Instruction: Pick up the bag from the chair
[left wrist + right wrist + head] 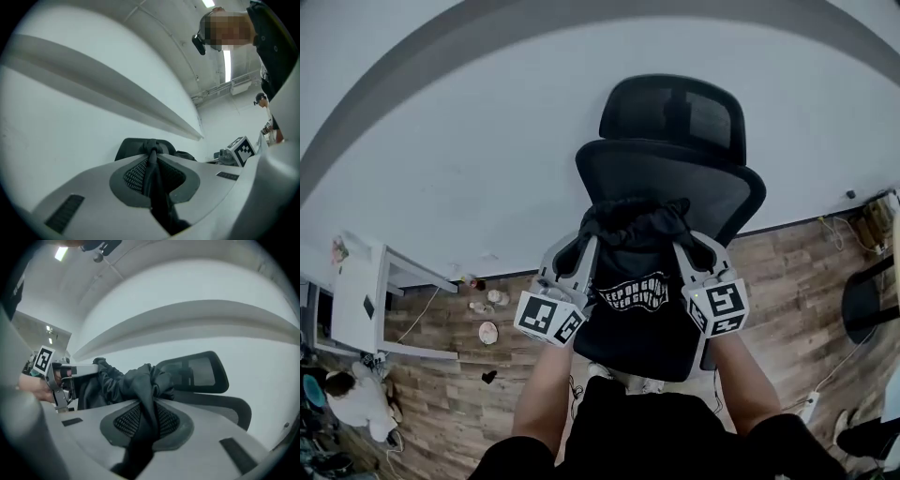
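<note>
Black drawstring bag (635, 281) held in front of the office chair (675, 117).
Left gripper (573, 247) and right gripper (699, 251) were each clamped tight on one gathered top corner of it.

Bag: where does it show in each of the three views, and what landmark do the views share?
Head view: the bag is at centre, its top held between the left gripper and the right gripper.
Left gripper view: lower centre, the bag pinched in the jaws.
Right gripper view: centre-left, the bag bunched above the jaws that pinch it.
Shared landmark: the chair behind it.
</note>
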Demonstrator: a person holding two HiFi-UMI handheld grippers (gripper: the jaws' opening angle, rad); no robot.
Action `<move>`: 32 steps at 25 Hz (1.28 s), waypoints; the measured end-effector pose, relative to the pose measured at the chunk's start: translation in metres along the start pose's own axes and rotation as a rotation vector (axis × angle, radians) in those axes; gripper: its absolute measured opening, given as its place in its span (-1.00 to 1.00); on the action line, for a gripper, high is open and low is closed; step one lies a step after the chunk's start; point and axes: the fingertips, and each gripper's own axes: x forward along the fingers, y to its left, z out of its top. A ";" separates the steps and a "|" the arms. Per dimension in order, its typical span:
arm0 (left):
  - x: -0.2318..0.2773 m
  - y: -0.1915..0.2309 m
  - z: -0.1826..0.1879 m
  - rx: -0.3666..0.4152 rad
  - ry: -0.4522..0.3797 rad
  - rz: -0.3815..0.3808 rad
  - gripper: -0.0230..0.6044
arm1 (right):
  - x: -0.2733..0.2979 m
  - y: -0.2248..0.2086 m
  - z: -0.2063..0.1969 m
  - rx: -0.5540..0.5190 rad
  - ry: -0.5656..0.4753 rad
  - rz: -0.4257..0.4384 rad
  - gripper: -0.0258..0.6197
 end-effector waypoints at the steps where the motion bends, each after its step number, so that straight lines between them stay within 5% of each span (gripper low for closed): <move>1: -0.001 -0.003 0.017 0.020 -0.022 0.003 -0.77 | -0.004 0.001 0.015 0.009 -0.025 -0.008 -0.70; 11: -0.007 -0.027 0.108 0.106 -0.143 0.053 -0.77 | -0.036 0.006 0.100 -0.023 -0.163 -0.020 -0.70; 32: -0.009 -0.031 0.098 0.058 -0.149 0.072 -0.77 | -0.036 0.010 0.091 -0.053 -0.146 -0.025 -0.71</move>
